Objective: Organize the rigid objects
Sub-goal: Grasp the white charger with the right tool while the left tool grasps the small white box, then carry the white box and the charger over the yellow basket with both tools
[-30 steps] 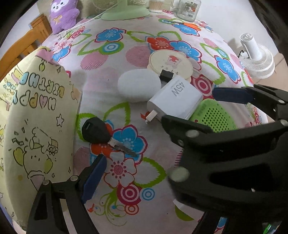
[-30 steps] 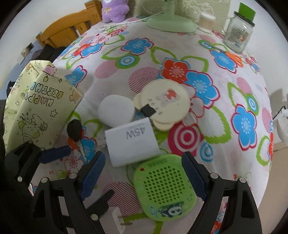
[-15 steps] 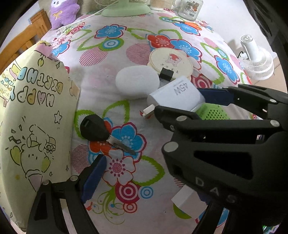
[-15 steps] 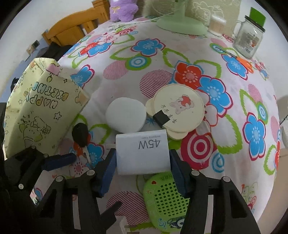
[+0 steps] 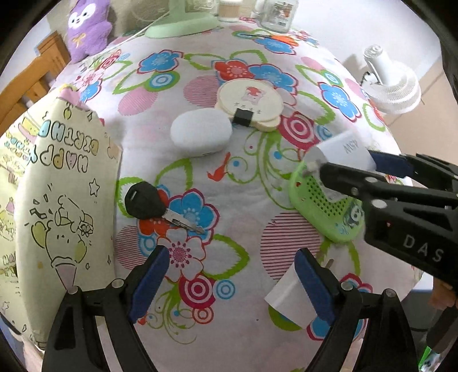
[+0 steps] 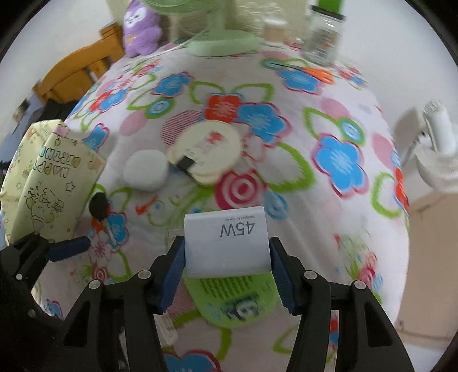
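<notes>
Between the right gripper's [image 6: 226, 274] jaws, a white charger [image 6: 226, 241] reads "45W".

This is a home, most likely a living or dining room. Ahead of the fingers lies a table under a cloth printed with bright flowers [image 5: 257, 77], not a workbench. At its far edge, well beyond the fingertips, stand a purple plush toy [image 5: 87, 27], the green base of a desk fan [image 5: 183, 24] and a glass jar [image 6: 325, 31]. Left of the fingers a paper gift bag with birthday lettering [image 5: 65, 200] stands on the cloth, and a wooden chair [image 6: 77, 77] shows behind it. Off the table's right side sits a small white fan [image 5: 392, 85] against a plain pale wall.
</notes>
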`<state>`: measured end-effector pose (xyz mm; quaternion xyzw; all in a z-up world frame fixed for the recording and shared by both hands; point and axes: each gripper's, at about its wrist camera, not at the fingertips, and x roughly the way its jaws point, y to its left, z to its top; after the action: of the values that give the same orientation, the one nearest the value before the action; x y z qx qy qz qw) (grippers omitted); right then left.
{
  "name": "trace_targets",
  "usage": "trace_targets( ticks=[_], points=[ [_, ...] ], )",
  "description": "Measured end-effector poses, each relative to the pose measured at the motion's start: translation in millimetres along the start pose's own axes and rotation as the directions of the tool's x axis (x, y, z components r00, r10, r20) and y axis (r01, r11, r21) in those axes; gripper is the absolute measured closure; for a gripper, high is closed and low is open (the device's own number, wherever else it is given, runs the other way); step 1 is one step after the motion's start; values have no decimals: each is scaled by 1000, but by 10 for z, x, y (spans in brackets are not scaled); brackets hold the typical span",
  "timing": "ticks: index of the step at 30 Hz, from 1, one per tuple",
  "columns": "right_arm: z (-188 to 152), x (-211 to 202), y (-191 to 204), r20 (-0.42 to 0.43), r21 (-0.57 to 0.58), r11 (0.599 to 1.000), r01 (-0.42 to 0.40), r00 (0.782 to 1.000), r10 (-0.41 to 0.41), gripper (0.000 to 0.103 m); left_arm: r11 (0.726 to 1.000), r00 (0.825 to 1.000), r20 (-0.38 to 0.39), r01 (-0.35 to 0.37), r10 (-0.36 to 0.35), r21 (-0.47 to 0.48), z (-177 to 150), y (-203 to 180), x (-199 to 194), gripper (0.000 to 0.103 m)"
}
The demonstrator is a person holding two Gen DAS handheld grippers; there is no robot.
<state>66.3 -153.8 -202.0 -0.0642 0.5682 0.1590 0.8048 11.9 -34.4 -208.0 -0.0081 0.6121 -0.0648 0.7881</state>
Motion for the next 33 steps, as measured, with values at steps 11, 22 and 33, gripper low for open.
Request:
trace_targets(
  ticks=[11,22,33],
  points=[
    [-295,-187,-156,13,136,990,43,999,-45,43,990,999,17,31,-33,140,66,-249,-51,13],
    [-513,-212,-258,-7,175,983,64,998,-64,43,975,999,-19,46,-43,216,-60,-516,89,14],
    [-604,-184,-235,-21,165,985,51,999,-48,43,972,999,-36,42,-35,232,-106,-606,138,56]
  ],
)
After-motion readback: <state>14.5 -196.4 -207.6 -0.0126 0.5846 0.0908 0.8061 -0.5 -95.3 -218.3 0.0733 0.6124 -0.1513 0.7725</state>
